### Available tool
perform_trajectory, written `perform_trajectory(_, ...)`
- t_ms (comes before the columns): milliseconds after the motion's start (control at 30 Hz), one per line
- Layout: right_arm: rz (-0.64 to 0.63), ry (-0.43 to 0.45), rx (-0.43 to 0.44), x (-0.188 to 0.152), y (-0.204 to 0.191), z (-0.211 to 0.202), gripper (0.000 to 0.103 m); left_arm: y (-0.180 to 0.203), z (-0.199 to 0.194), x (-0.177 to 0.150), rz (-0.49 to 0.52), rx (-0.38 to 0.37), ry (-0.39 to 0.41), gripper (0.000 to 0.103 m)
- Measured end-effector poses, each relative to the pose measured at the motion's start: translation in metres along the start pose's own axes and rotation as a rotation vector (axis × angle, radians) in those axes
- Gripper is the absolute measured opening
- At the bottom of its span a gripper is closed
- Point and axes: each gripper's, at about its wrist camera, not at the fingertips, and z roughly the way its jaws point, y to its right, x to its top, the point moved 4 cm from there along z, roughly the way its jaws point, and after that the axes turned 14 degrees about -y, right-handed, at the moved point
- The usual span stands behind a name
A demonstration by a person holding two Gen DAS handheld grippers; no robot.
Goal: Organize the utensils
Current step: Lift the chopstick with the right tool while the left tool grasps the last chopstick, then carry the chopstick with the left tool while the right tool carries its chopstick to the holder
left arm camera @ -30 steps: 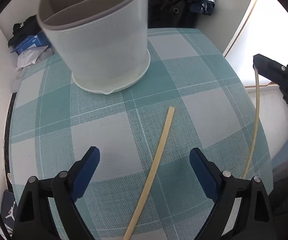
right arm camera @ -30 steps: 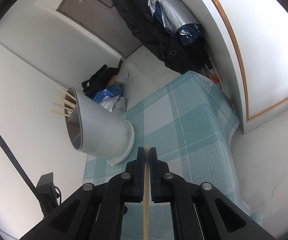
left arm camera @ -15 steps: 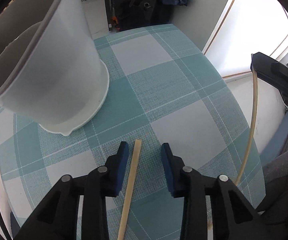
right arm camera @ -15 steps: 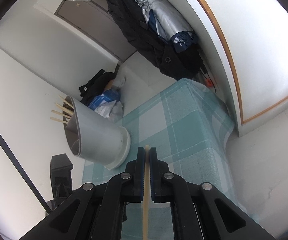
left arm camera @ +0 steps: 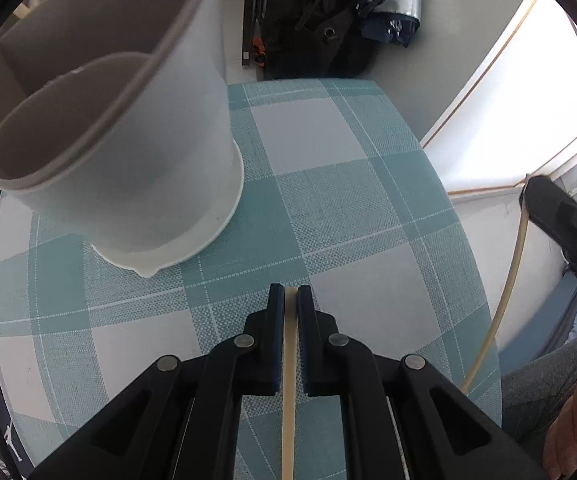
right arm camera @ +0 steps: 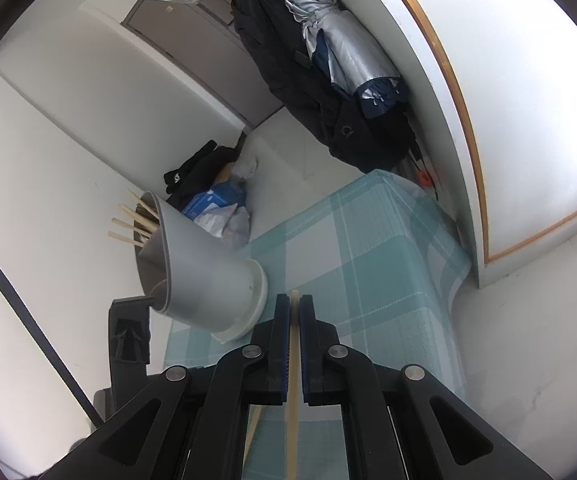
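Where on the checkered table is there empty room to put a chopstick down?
The tablecloth is bare from the white utensil holder across to its right edge, and back to the far edge. It's crowded near the left gripper, shut on a chopstick.

the left gripper [left arm camera: 290, 300] has its two fingers squeezed tight on a thin stick [left arm camera: 288, 380], low over the table. the right gripper [right arm camera: 294, 310] is squeezed tight on another stick [right arm camera: 292, 400], held up higher and off to the right side.
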Motion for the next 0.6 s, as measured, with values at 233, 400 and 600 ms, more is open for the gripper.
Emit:
perform_trajectory(233, -0.044, 0.035, -0.018, -0.003, -0.014, -0.007, 0.004, -0.01, -0.065, -0.014, -0.055, -0.05, 0.201, 0.003)
perform_trajectory(400, -0.107, 0.07, -0.042, -0.007, -0.033, -0.012, 0.004, -0.021, -0.11, -0.028, -0.091, -0.092, 0.337, 0.003)
perform_trajectory(600, -0.224, 0.107, -0.1, -0.018, -0.062, -0.014, 0.004, -0.02, -0.128, -0.029, -0.102, -0.11, 0.426, 0.003)
